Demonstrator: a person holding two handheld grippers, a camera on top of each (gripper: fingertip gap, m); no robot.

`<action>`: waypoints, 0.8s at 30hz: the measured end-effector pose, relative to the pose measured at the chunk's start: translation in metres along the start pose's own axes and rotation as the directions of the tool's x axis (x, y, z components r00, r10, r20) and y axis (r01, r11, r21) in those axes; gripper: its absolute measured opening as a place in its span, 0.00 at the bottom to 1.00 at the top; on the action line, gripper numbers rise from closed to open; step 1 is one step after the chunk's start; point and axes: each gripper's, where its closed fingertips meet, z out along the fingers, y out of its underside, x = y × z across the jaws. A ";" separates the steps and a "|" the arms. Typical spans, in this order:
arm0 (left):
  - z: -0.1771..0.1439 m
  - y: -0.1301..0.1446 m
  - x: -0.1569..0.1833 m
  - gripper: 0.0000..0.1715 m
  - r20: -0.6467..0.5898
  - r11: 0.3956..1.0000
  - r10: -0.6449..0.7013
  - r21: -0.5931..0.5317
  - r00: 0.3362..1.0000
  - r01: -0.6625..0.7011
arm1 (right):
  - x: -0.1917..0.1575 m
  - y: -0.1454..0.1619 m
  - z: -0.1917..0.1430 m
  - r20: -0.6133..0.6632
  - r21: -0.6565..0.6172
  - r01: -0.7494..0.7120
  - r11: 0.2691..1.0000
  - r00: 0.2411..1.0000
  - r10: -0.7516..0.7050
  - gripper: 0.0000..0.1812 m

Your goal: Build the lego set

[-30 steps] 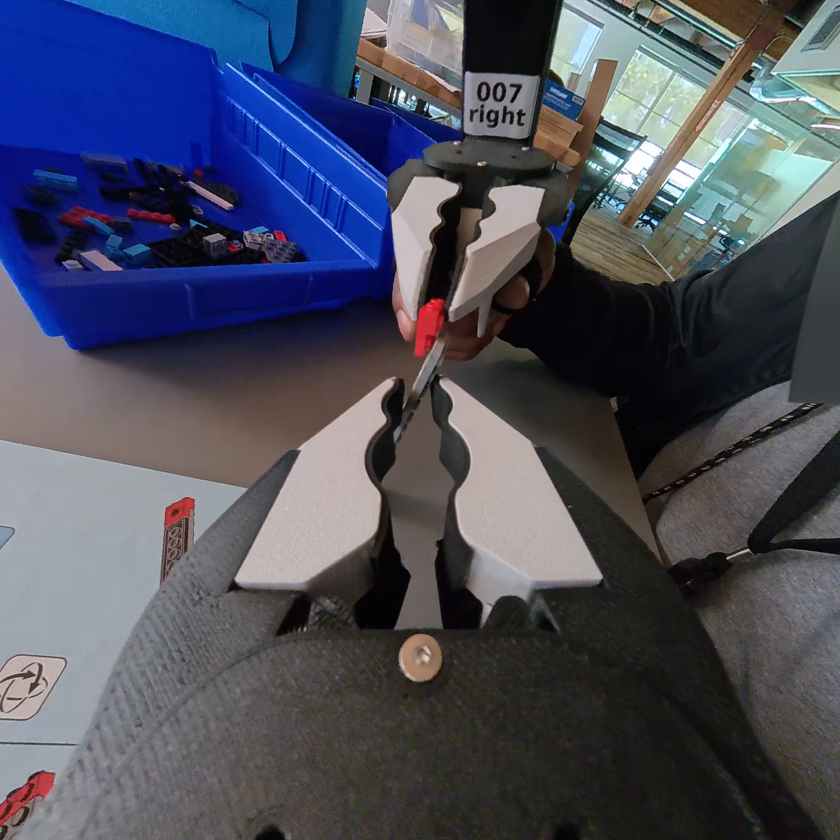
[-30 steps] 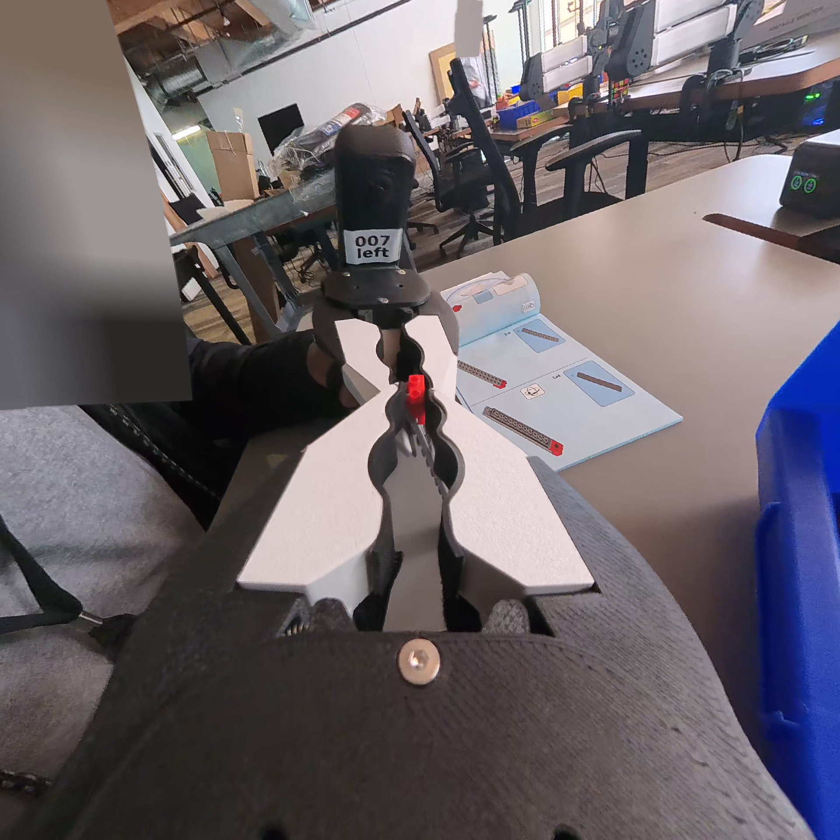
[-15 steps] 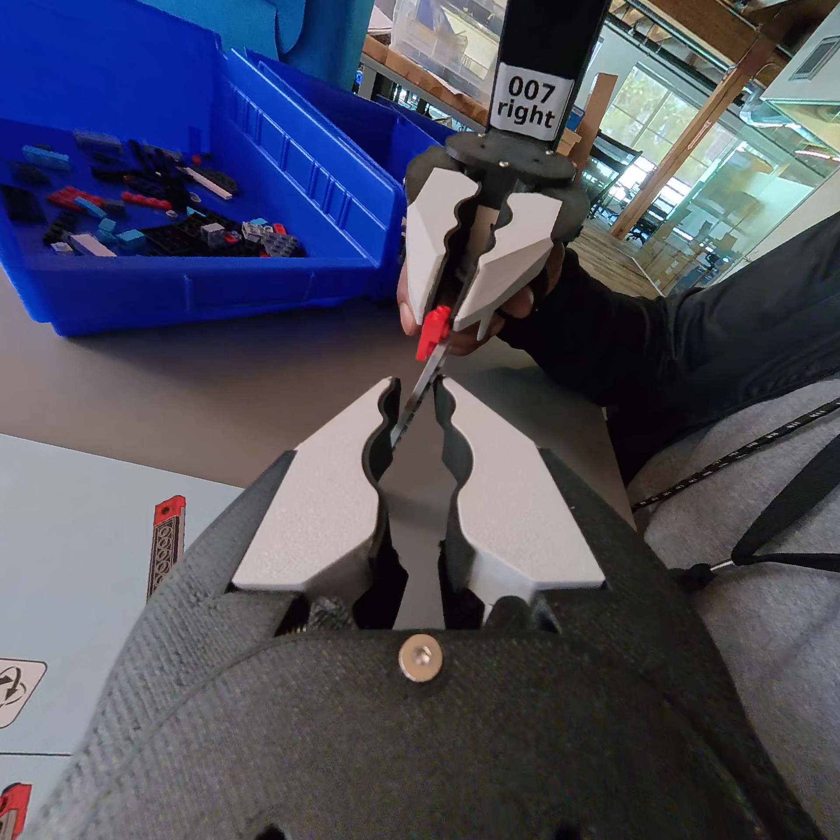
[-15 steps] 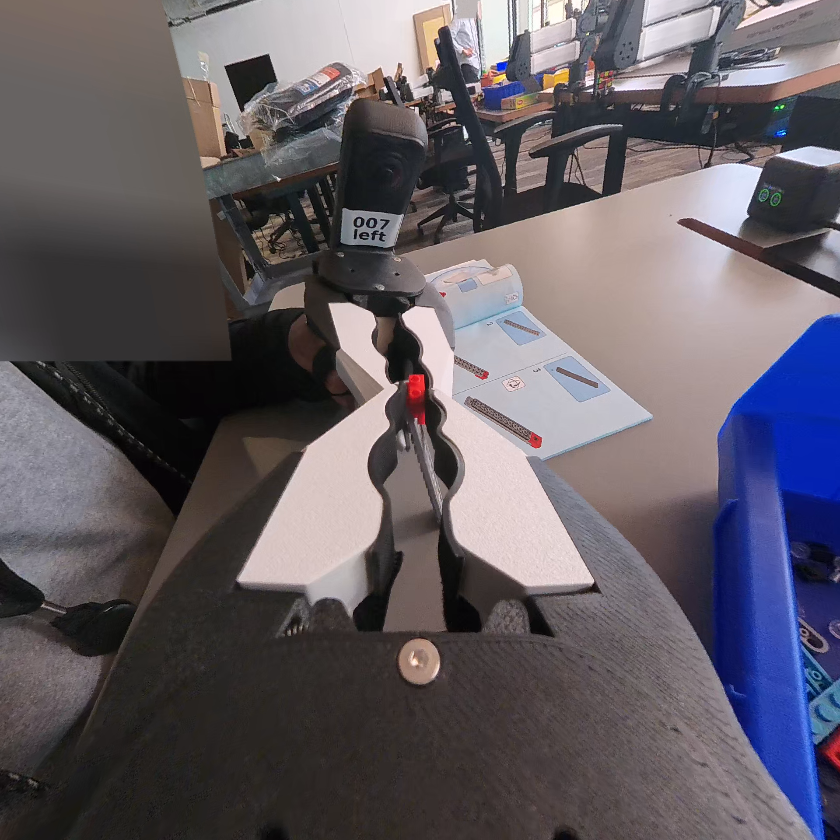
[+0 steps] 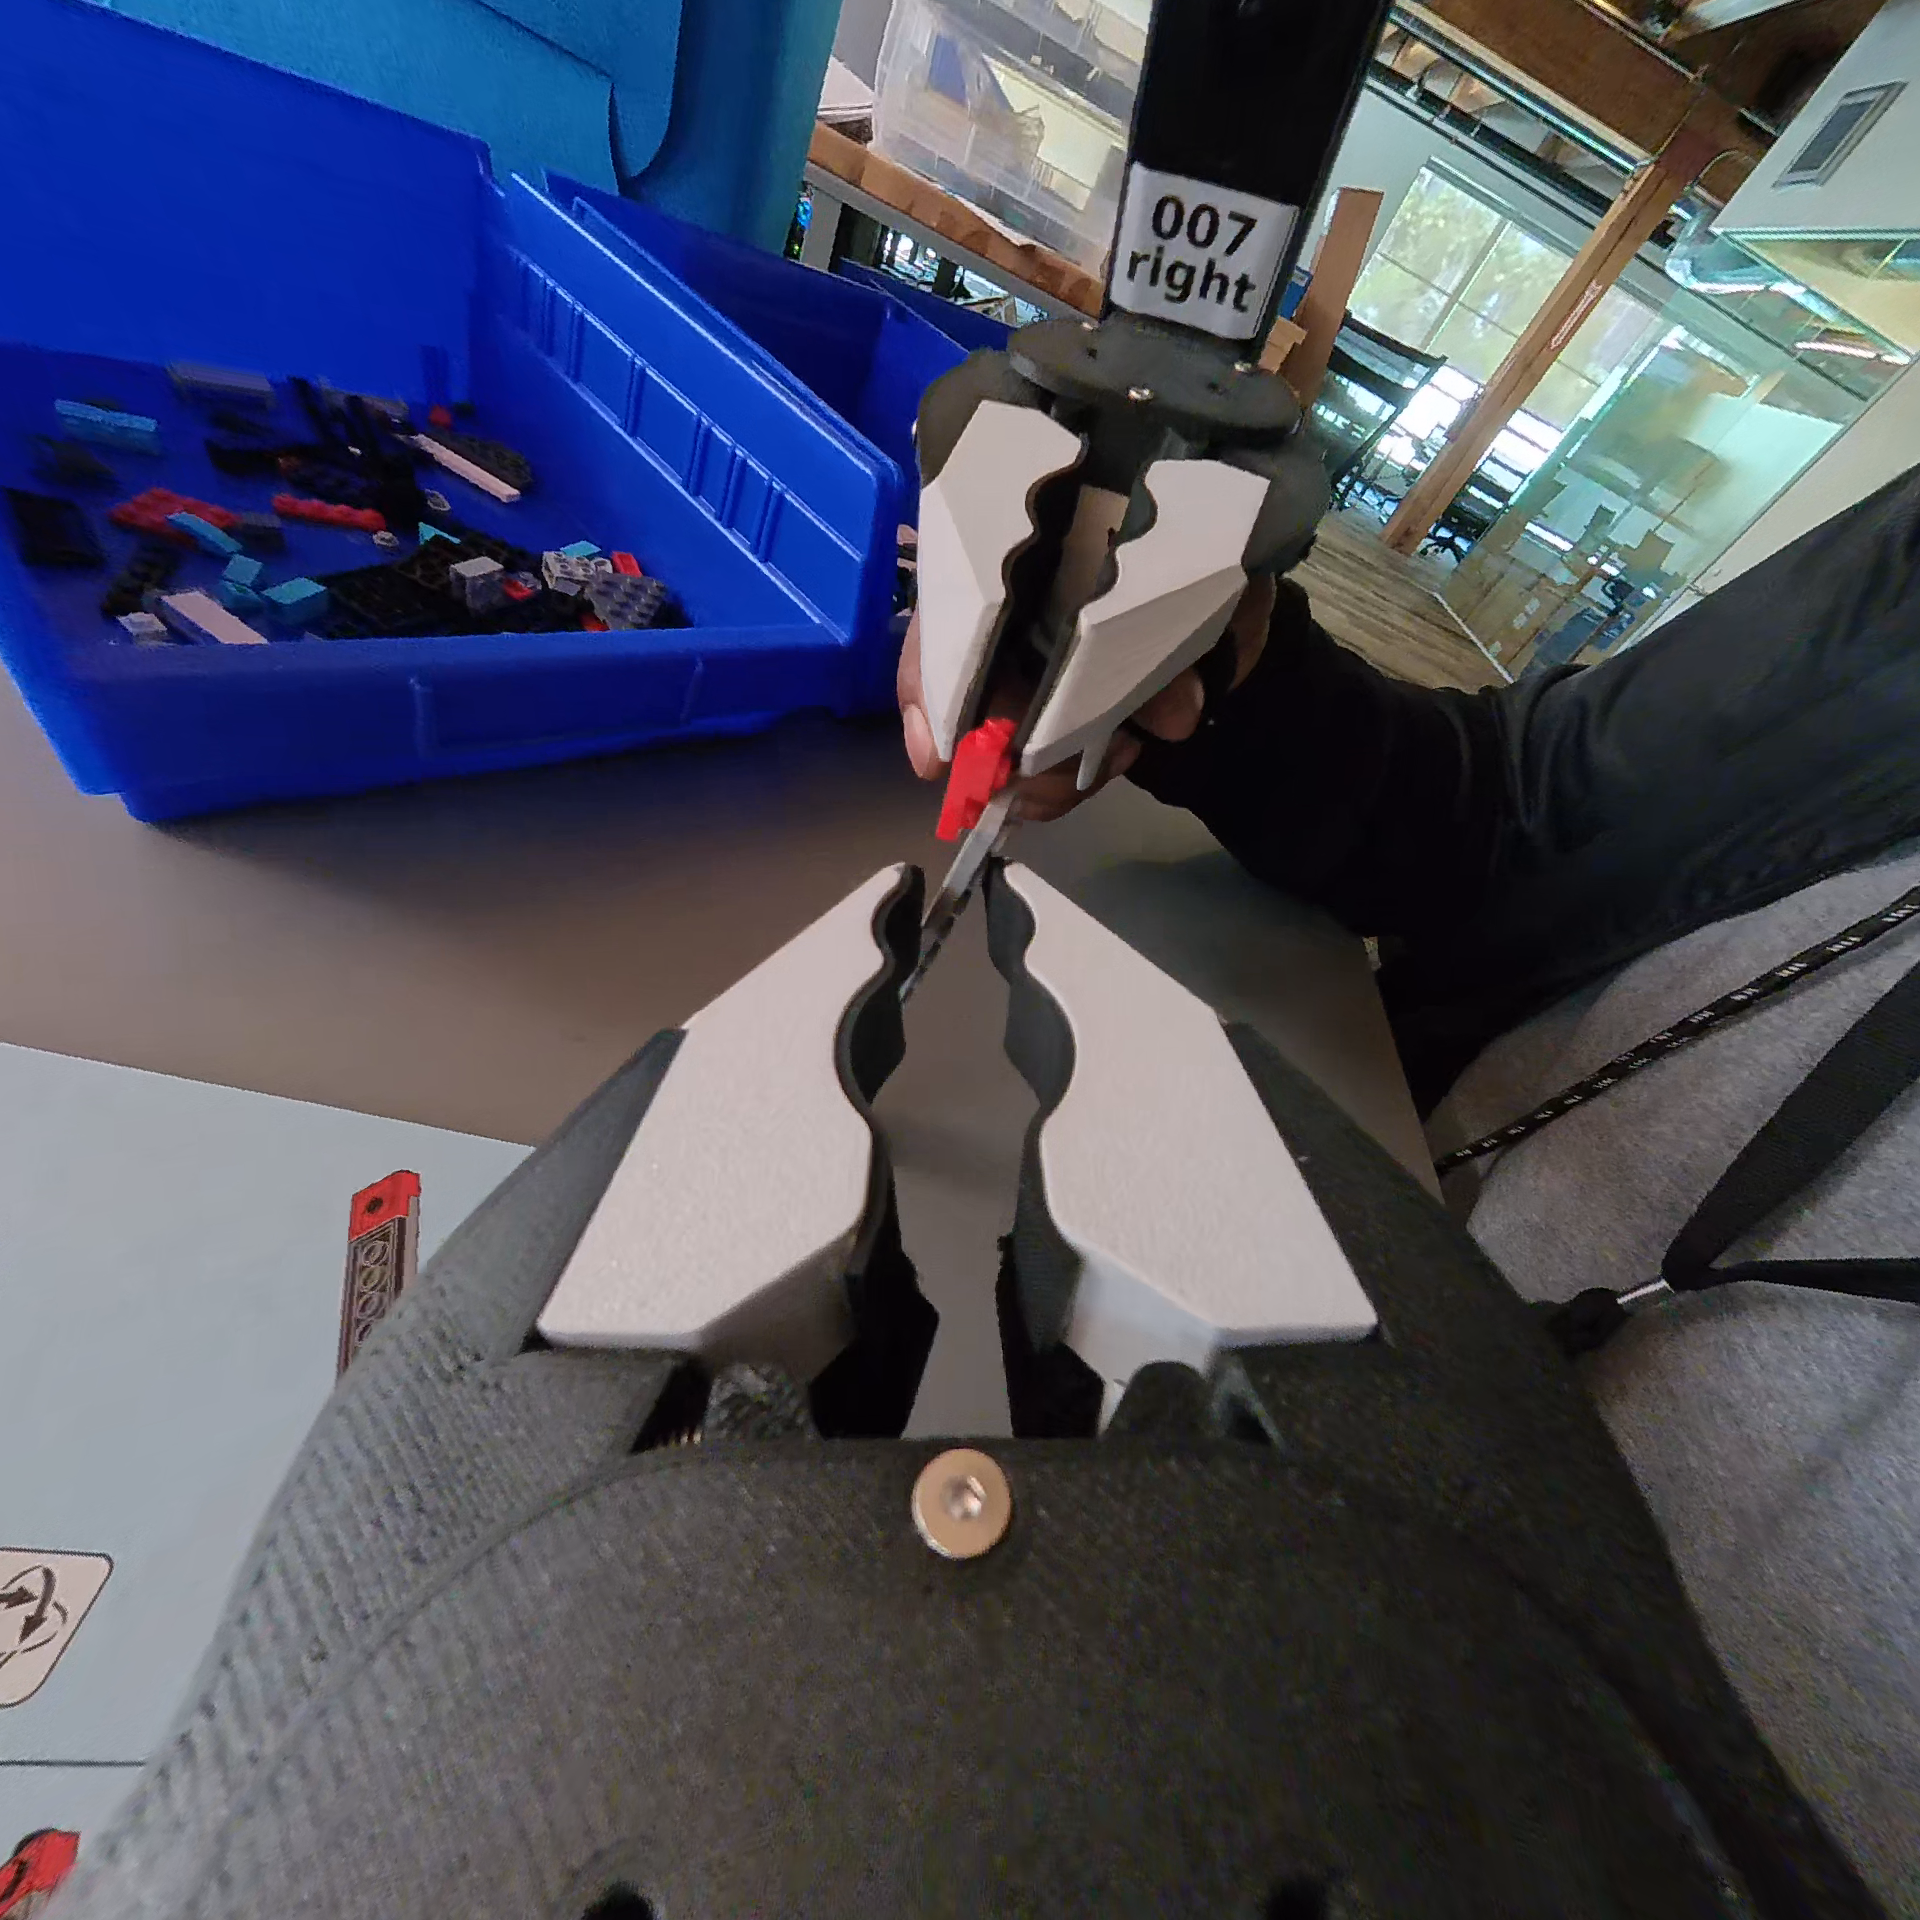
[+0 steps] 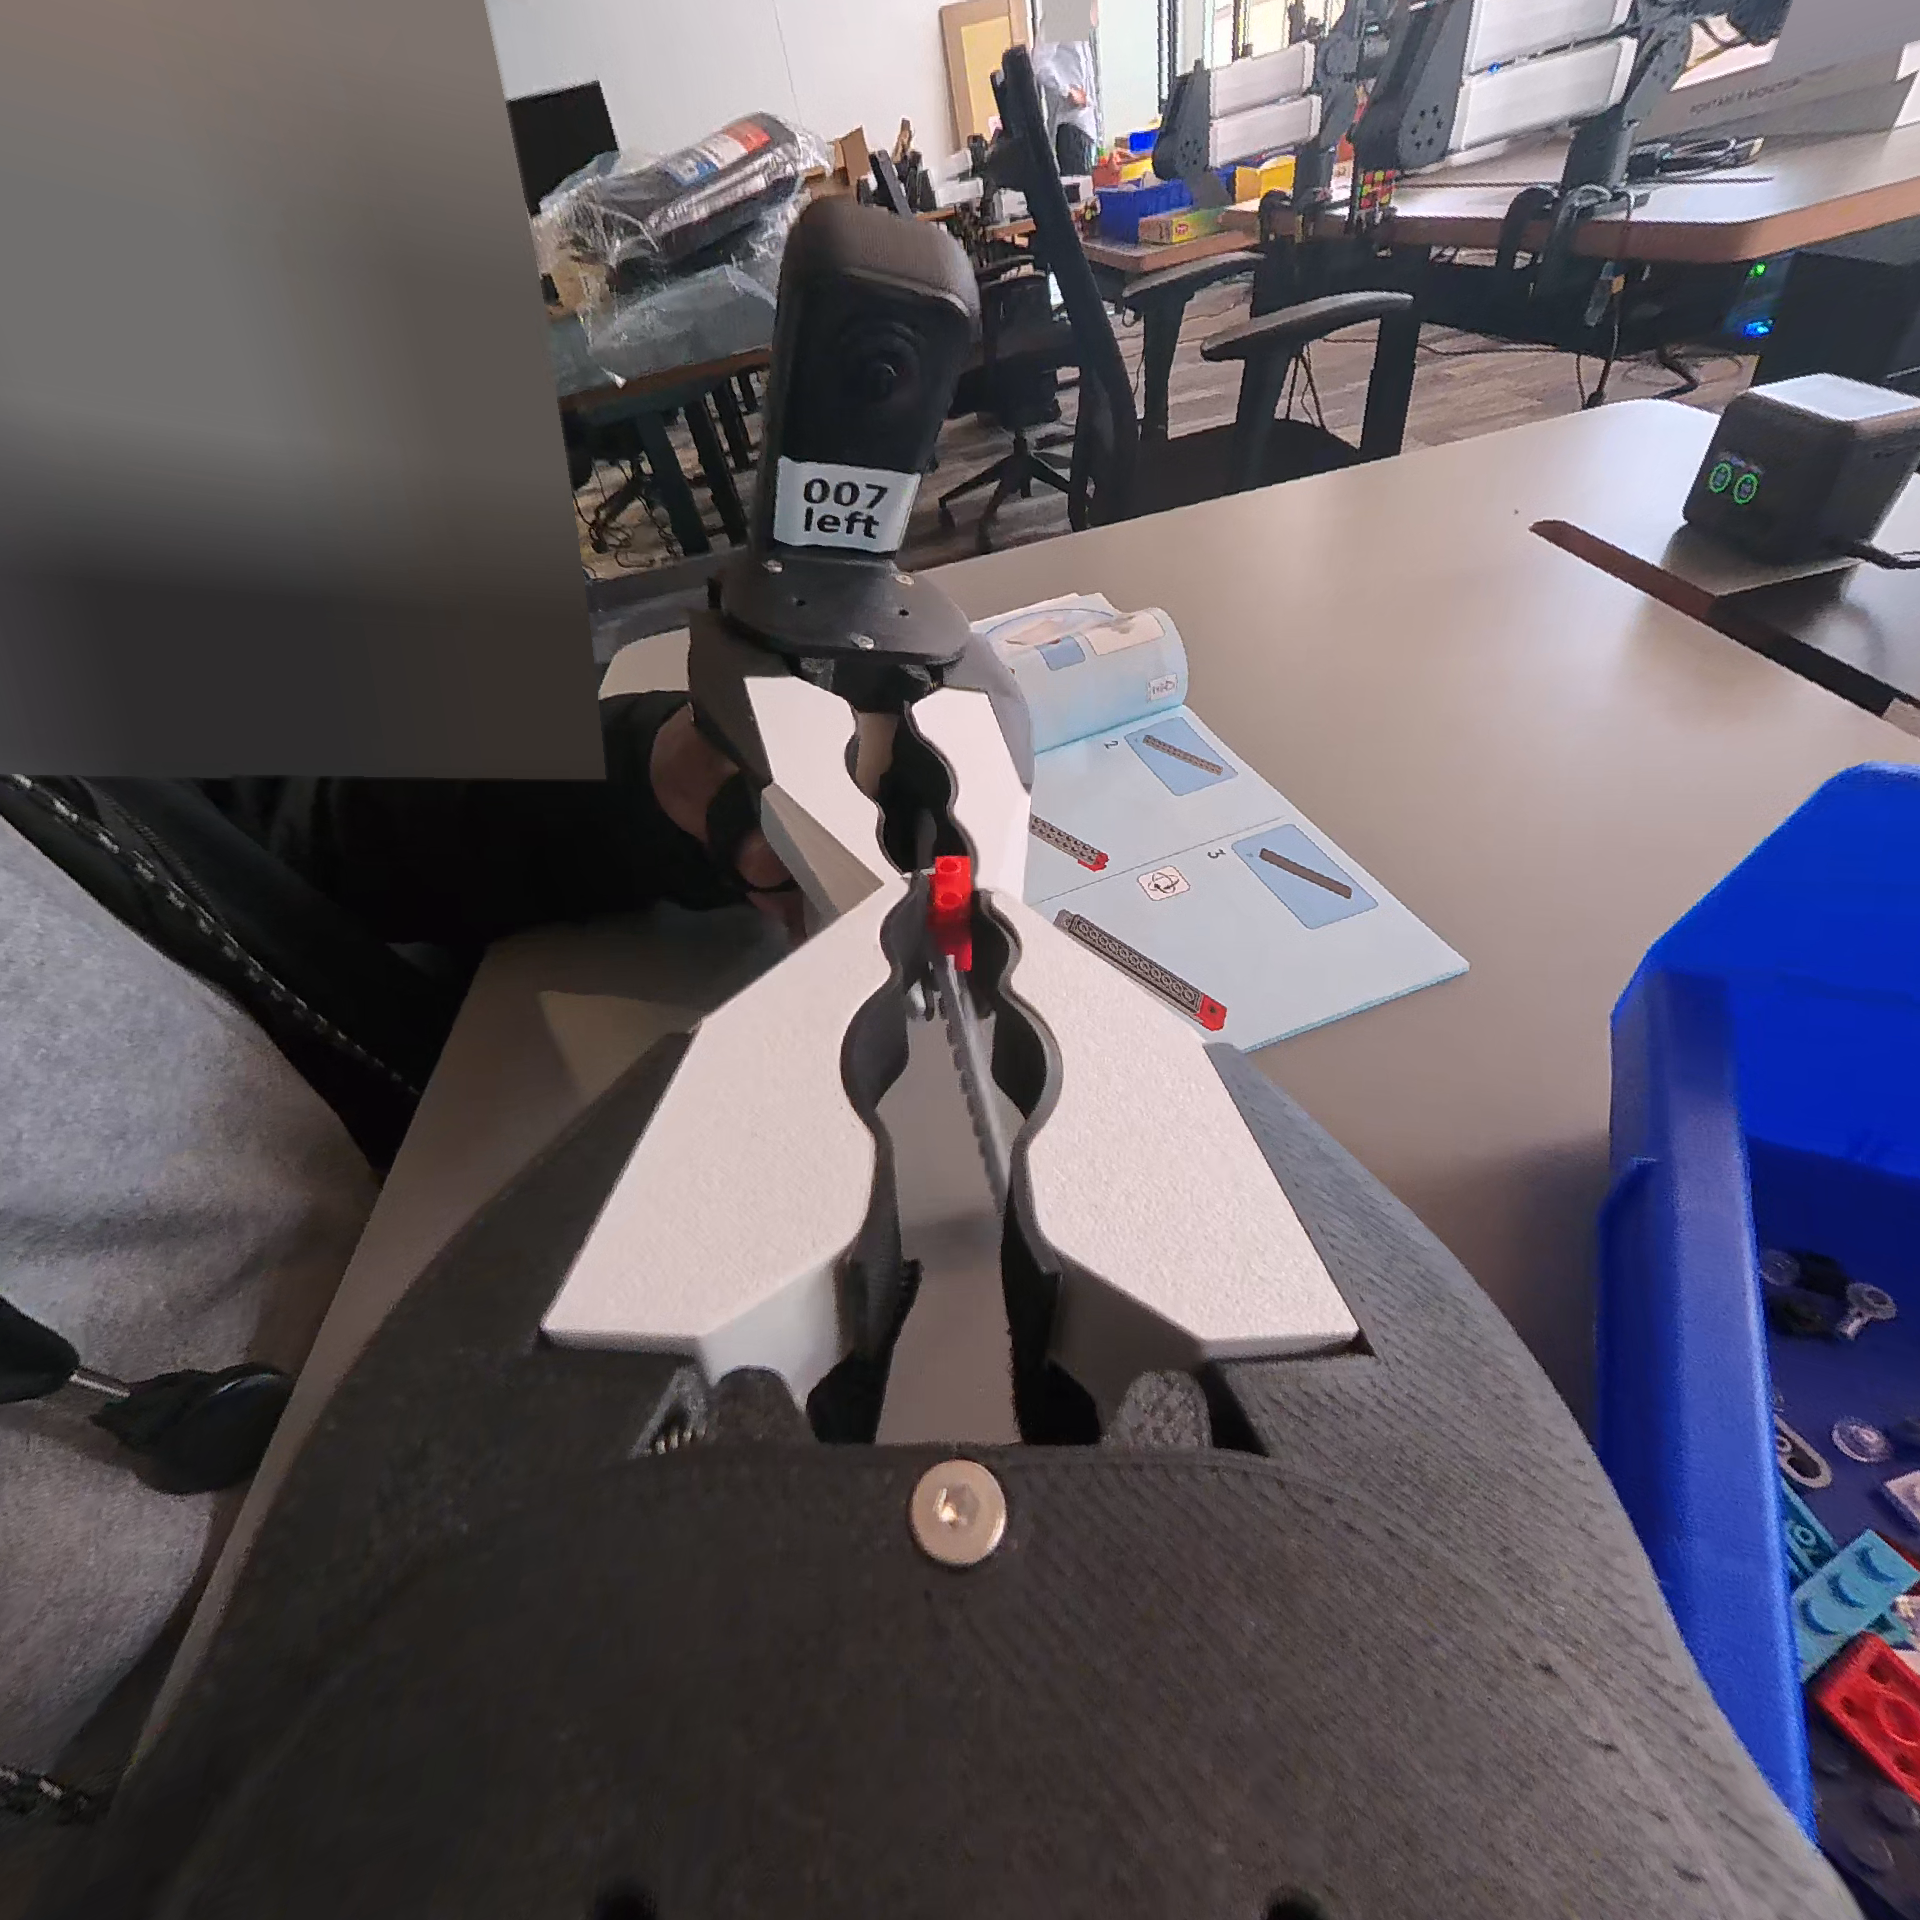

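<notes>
A long thin grey beam (image 5: 966,857) with a small red brick (image 5: 971,779) at its end hangs in the air between my two grippers. My left gripper (image 5: 951,878) is shut on the grey beam near its tips. My right gripper (image 5: 997,748) faces it from above, tips shut on the red brick. In the right wrist view the red brick (image 6: 951,904) sits between my right gripper's (image 6: 945,909) tips. The grey beam (image 6: 977,1081) runs back between its fingers, and the left gripper (image 6: 909,847) is just beyond, tip to tip.
A blue bin (image 5: 520,707) with several loose bricks (image 5: 416,582) stands on the grey table (image 5: 416,935), also at the right in the right wrist view (image 6: 1683,1247). An open instruction booklet (image 6: 1247,904) lies behind the grippers. A black box (image 6: 1808,468) sits at the far right. The person's lap (image 5: 1714,1143) is beside the table edge. Only a small space, under 4 cm, lies between the two pairs of fingers.
Both grippers keep their hold and stay tip to tip. The pair has shifted slightly, and the right wrist view has swung toward the blue bin, which shows more now.
</notes>
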 end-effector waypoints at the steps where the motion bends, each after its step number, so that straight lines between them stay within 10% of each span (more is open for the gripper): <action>1: 0.001 0.001 0.001 0.06 -0.005 1.000 0.002 -0.008 1.000 -0.002 | 0.000 0.000 0.000 -0.003 -0.008 0.007 1.000 1.000 -0.007 0.05; 24: 0.012 0.009 0.008 0.09 -0.022 0.992 -0.015 -0.126 1.000 0.012 | -0.007 0.009 -0.009 0.028 -0.156 0.031 0.987 0.999 -0.027 0.05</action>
